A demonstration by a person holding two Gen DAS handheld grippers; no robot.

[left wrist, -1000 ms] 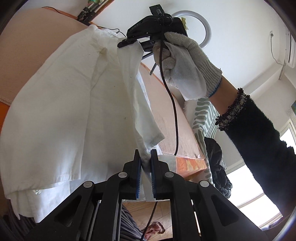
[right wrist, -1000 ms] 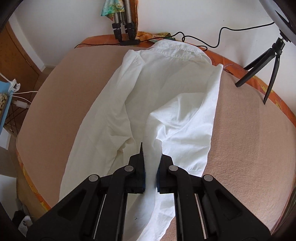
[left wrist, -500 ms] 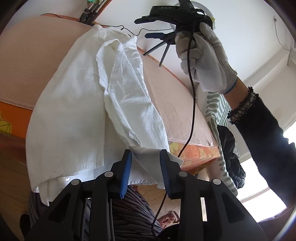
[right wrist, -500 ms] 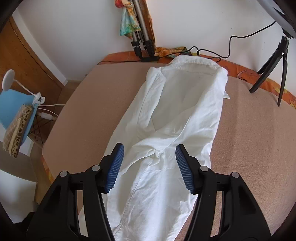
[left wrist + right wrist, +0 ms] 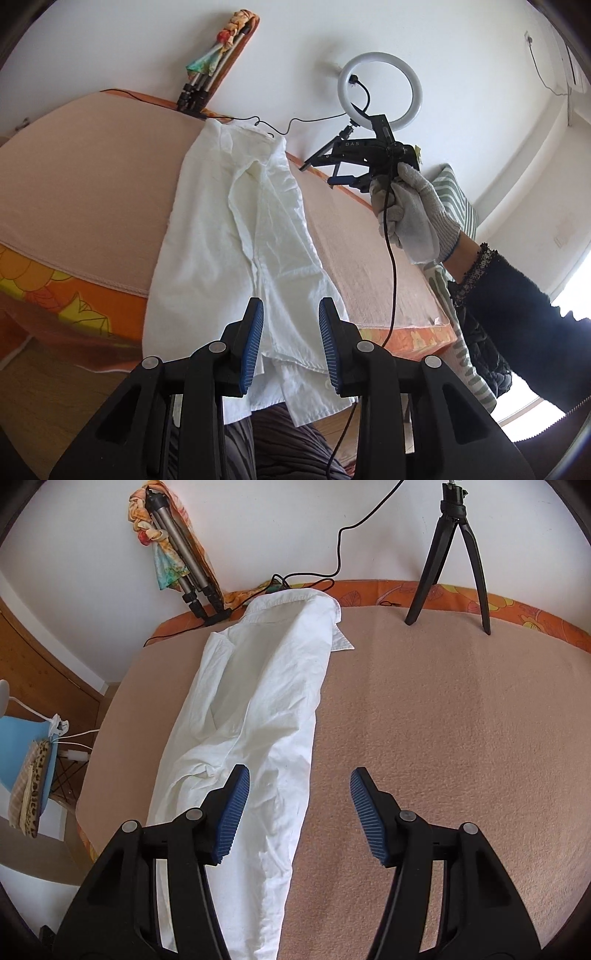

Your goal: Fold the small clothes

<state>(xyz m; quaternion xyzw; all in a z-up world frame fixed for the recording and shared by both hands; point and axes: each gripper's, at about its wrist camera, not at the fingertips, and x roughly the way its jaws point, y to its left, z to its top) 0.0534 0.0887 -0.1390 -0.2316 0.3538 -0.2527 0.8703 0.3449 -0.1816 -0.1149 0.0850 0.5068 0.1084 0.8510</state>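
Note:
A white shirt (image 5: 236, 236) lies lengthwise on the beige bed (image 5: 81, 192), folded into a long narrow strip, collar at the far end and hem hanging over the near edge. My left gripper (image 5: 290, 328) is open and empty, just off the hanging hem. In the right wrist view the shirt (image 5: 258, 709) lies left of centre. My right gripper (image 5: 297, 805) is wide open and empty above the bed (image 5: 443, 738), its left finger over the shirt's right edge. The right gripper (image 5: 332, 168) also shows in the left wrist view, held by a gloved hand.
A ring light (image 5: 380, 88) on a black tripod (image 5: 452, 554) stands at the bed's far right. A folded tripod with a colourful cloth (image 5: 173, 550) leans on the wall behind the collar. Cables (image 5: 332, 554) run along the far edge. A blue side table (image 5: 26, 753) stands left.
Both grippers were shut on the shirt a second ago. They opened and let it drop onto the bed, then pulled back and away from the cloth.

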